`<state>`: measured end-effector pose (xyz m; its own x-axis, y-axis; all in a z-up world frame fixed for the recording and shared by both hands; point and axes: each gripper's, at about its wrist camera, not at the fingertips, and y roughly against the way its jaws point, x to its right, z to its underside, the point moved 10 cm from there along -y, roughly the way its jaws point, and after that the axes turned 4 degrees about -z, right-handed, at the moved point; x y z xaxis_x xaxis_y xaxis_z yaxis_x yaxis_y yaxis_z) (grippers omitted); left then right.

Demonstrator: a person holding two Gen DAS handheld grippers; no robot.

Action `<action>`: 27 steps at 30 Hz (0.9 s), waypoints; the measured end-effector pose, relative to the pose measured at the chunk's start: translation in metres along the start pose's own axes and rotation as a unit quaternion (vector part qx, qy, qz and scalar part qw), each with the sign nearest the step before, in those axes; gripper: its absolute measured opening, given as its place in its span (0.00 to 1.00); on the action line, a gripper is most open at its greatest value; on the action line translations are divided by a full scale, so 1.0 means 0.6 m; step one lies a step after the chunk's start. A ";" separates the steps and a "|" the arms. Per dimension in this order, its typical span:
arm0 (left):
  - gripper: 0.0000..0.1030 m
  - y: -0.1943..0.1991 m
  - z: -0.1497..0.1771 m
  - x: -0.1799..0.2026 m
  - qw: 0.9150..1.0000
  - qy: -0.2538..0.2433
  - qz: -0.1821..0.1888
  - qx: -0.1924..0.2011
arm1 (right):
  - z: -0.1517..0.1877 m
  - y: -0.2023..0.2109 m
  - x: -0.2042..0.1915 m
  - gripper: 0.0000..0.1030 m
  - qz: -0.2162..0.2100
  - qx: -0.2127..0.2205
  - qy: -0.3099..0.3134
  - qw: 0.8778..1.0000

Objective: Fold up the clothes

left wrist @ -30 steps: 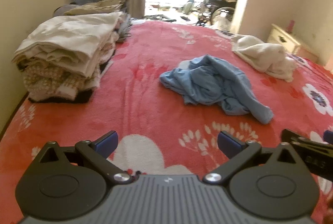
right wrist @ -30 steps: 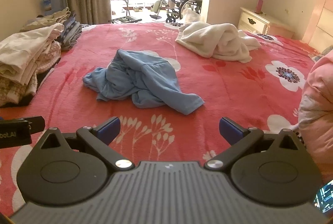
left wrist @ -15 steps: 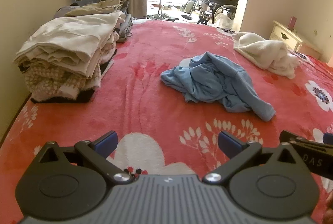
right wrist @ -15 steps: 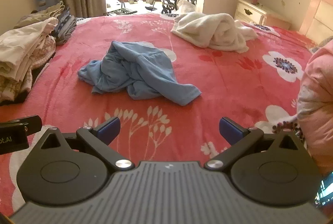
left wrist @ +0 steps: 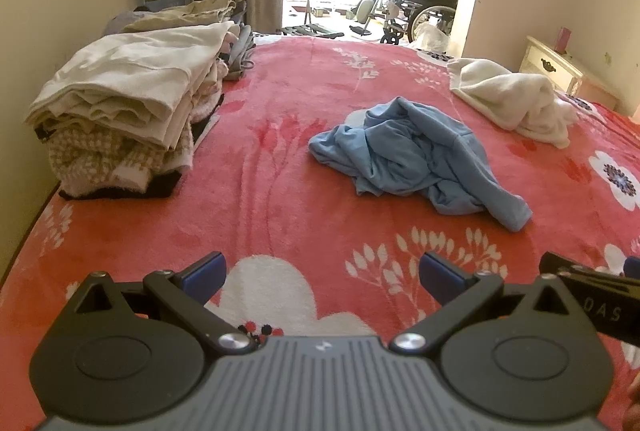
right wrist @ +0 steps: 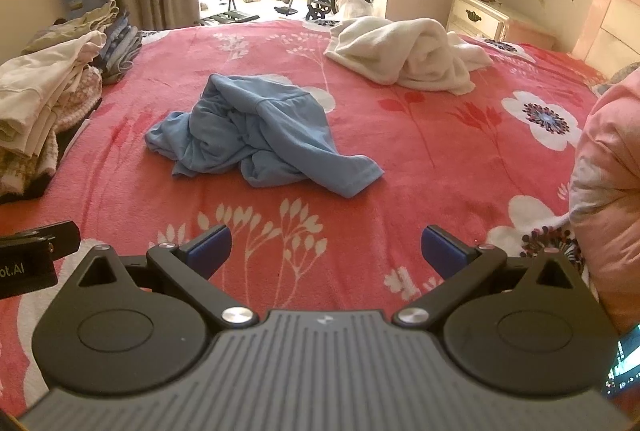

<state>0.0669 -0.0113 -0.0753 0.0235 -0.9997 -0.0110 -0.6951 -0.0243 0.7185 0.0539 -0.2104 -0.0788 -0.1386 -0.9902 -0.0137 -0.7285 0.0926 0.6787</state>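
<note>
Left wrist view: left tongs (left wrist: 322, 271) and right tongs (right wrist: 326, 245) are wide and empty, now closer to the crumpled light-blue cotton garment (right wrist: 256, 139) mid-bed on the red floral blanket (left wrist: 280, 191). Approach under way; folded cream stack (left wrist: 128, 99) sits beyond.

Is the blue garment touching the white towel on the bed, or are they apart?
Apart. The right wrist view shows a strip of bare red blanket between the blue garment and the white towel.
</note>
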 end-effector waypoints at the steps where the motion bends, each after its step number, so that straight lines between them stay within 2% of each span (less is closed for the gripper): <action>1: 1.00 0.000 -0.001 0.000 1.000 0.000 -0.001 0.001 | 0.000 0.000 0.000 0.99 0.000 0.000 0.000 1.000; 27: 1.00 -0.004 -0.006 -0.002 1.000 -0.005 -0.004 -0.004 | -0.007 0.000 0.004 0.99 0.004 0.003 -0.002 1.000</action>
<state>0.0714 -0.0097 -0.0746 0.0219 -0.9995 -0.0226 -0.6895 -0.0315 0.7236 0.0563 -0.2130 -0.0756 -0.1471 -0.9891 -0.0100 -0.7309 0.1019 0.6748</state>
